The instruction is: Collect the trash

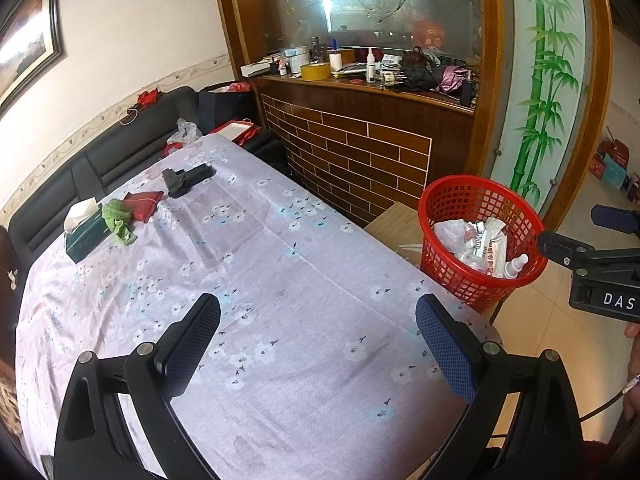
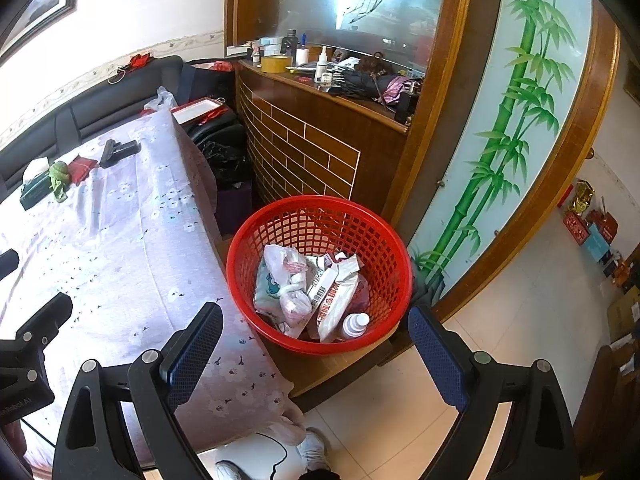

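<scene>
A red mesh basket [image 2: 320,216] stands beside the table's right edge and holds several wrappers, a plastic bag and a small white bottle [image 2: 354,325]; it also shows in the left wrist view [image 1: 460,192]. My right gripper [image 2: 316,352] is open and empty just above and in front of the basket; it also shows in the left wrist view [image 1: 568,228]. My left gripper [image 1: 318,344] is open and empty over the near part of the flowered tablecloth [image 1: 280,280].
At the table's far left lie a green tissue box [image 1: 86,232], a green cloth [image 1: 118,216], a red pouch [image 1: 142,202] and a black object [image 1: 186,180]. A dark sofa [image 1: 100,160] runs behind. A cluttered wooden counter [image 1: 360,80] stands beyond.
</scene>
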`<state>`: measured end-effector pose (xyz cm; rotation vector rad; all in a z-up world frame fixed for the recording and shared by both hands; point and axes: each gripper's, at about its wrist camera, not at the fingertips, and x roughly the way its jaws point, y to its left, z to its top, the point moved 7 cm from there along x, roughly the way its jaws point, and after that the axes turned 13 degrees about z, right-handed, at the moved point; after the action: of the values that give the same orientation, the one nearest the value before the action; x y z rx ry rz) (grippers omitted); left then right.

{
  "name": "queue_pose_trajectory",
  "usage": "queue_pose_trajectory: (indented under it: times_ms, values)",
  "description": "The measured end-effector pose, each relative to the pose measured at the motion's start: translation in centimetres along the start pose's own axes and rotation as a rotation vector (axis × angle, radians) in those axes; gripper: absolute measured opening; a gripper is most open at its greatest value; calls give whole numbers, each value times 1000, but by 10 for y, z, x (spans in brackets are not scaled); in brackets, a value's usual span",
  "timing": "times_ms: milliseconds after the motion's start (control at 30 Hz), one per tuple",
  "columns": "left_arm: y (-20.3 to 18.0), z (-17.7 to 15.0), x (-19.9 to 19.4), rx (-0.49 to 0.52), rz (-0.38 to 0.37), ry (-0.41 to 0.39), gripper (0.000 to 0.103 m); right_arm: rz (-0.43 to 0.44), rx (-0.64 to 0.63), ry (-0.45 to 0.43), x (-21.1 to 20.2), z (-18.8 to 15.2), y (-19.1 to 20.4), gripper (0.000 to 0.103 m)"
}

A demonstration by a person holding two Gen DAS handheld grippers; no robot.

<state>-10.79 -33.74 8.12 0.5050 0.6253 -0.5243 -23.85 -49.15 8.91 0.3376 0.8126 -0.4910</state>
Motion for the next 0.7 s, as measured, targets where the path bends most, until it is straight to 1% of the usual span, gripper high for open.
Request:
queue_pose_trajectory:
  times_ms: [67,167,333,400,467,567,600,633,700]
  values:
    - [4,-3,2,-11,-2,14,97,6,-2,6,3,0,3,96]
    - [18,-16,8,-46,8,55,97,20,-14,21,9,0,12,96]
    - [60,-51,16,-123,82,137,97,74,-72,74,30,-6,46,96]
    - [84,-70,19,-168,121,180,97,111,-115,108,42,-11,71,96]
    - [112,-97,22,-222,171,236,97,146,-150,137,53,-17,93,96]
    - [157,-141,26,-297,258,319,97,206,-228,188,73,-30,136,96]
    - [168,-151,27,-311,280,337,97,240,-263,217,82,-38,158,96]
    - [185,-167,28,-334,316,363,97,258,-283,232,88,-43,169,96]
    - [211,-188,29,-361,372,393,97,304,-333,272,102,-56,204,96]
